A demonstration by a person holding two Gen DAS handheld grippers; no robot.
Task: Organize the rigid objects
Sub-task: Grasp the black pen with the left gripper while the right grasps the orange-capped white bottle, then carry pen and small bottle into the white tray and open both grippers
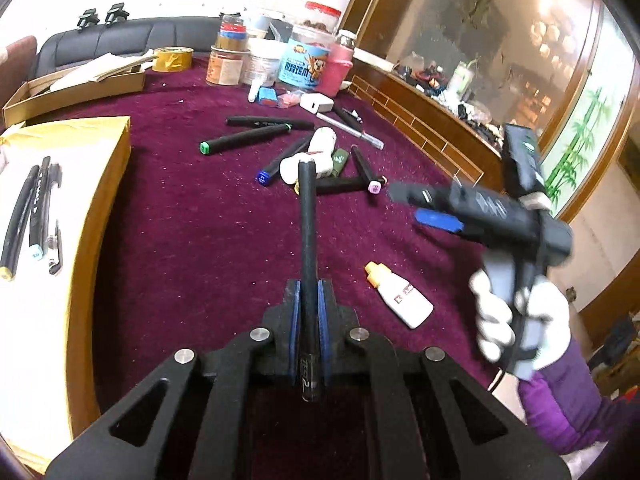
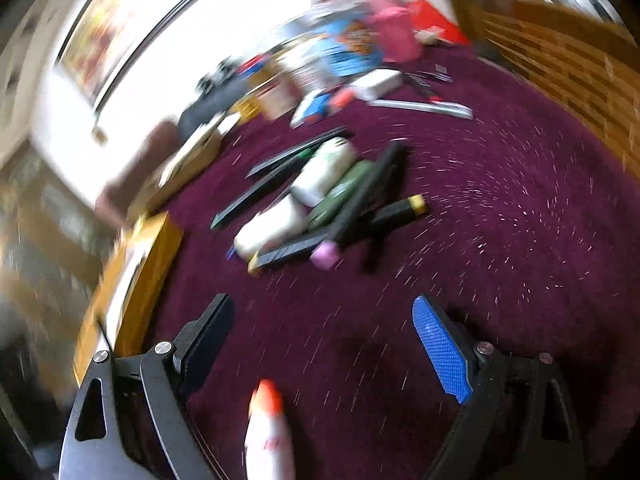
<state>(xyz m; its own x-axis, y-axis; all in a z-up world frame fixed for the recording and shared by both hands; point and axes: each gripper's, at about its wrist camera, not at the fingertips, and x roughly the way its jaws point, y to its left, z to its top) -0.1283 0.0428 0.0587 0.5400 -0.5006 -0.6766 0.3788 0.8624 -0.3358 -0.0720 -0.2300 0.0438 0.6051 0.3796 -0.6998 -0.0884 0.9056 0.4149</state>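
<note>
My left gripper (image 1: pixel 308 292) is shut on a black marker (image 1: pixel 307 216) that sticks forward above the purple cloth. A pile of black markers (image 1: pixel 280 160) and small white bottles (image 1: pixel 316 156) lies ahead of it. The yellow box (image 1: pixel 108 184) at the left holds several markers (image 1: pixel 32 208). My right gripper (image 1: pixel 424 204) hovers open at the right, held by a white-gloved hand. In the blurred right wrist view the right gripper (image 2: pixel 324 340) is open and empty above a white bottle with an orange cap (image 2: pixel 268 432); the pile (image 2: pixel 320 196) lies beyond.
Jars, tubs and a tape roll (image 1: pixel 172 59) stand at the back of the table. A cardboard box (image 1: pixel 76 84) sits at the back left. A white bottle with an orange cap (image 1: pixel 400 294) lies at the right. A wooden rail (image 1: pixel 420 120) borders the table.
</note>
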